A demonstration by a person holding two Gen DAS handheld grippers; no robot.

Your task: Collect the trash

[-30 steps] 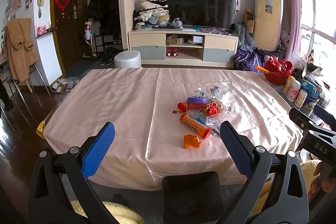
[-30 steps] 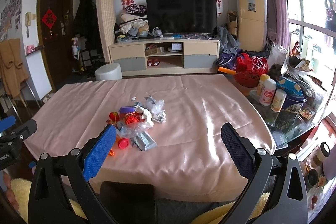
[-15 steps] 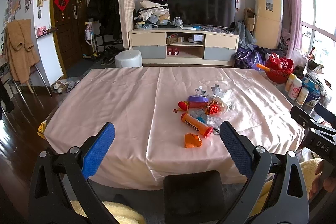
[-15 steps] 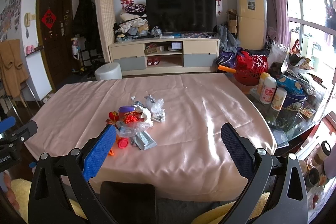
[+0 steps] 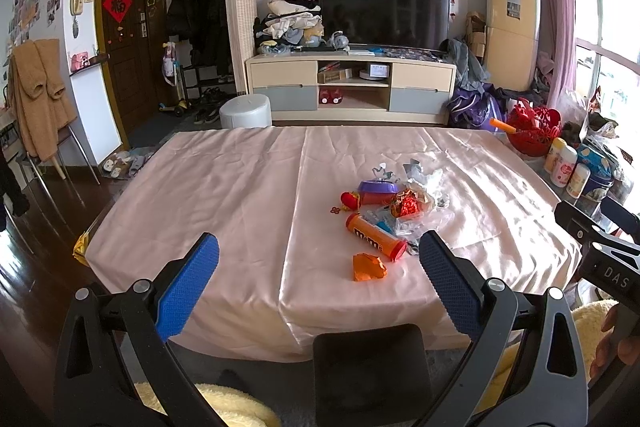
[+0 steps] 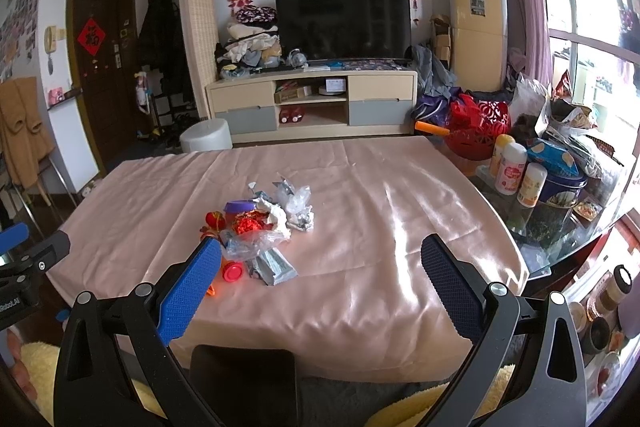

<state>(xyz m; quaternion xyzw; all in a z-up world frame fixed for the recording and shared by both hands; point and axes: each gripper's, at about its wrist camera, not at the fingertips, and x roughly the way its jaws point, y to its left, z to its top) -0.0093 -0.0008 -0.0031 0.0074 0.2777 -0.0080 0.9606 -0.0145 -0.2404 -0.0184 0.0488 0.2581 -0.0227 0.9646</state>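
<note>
My table wears a pink cloth (image 5: 224,187) with a satin sheen, creased and catching window glare. Taking the orange candy tube (image 5: 374,237) as landmark: it looks like glossy printed card or plastic with a smooth red cap. Just nearer me lies a crumpled orange wrapper (image 5: 369,267), shiny like foil. Behind the tube sit clear, crinkled plastic film (image 6: 256,243), silvery foil scraps (image 6: 286,189) and a smooth purple plastic lid (image 5: 378,186). My left gripper (image 5: 318,255) has matt black plastic arms and blue pads (image 5: 188,283) with a rough, dimpled rubbery face; my right gripper (image 6: 320,259) looks the same.
</note>
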